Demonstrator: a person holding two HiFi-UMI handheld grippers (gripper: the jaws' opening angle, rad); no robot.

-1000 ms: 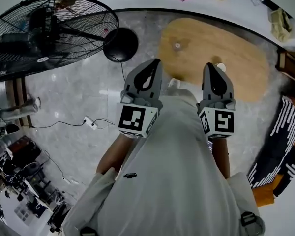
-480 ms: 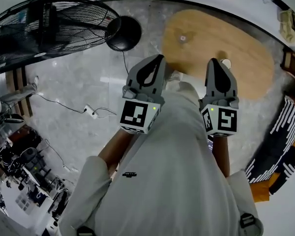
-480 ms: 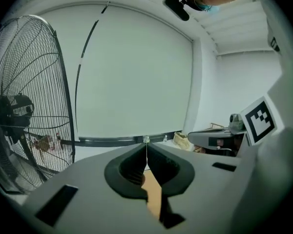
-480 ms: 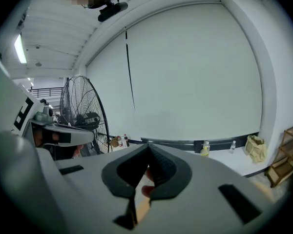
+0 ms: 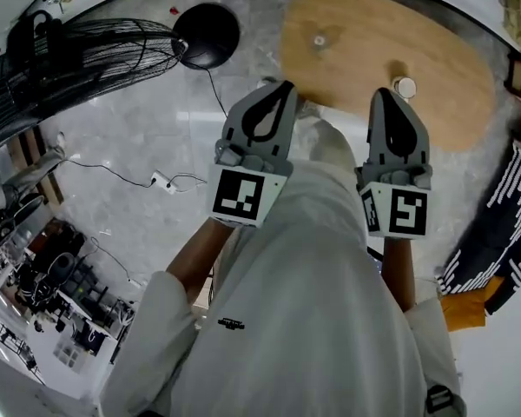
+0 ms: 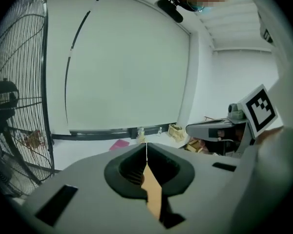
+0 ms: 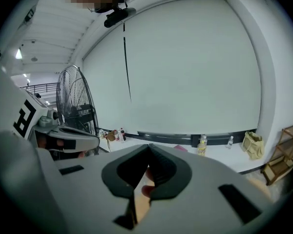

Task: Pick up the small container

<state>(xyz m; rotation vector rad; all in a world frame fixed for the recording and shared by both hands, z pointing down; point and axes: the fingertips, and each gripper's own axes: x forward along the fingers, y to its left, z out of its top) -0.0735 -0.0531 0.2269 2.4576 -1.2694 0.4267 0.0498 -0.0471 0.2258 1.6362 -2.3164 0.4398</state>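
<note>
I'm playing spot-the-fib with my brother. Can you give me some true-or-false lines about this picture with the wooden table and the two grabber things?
1. The small round white container sits on the oval wooden table. True.
2. The left gripper is holding that container. False: its fingers are shut together on nothing, and the container is over by the other gripper.
3. The big black wire fan stands on the person's left side. True.
4. The right gripper has its fingers wide open. False: the right gripper view shows them closed together.
5. The white power strip lies on the table. False: it lies on the grey floor.
</note>
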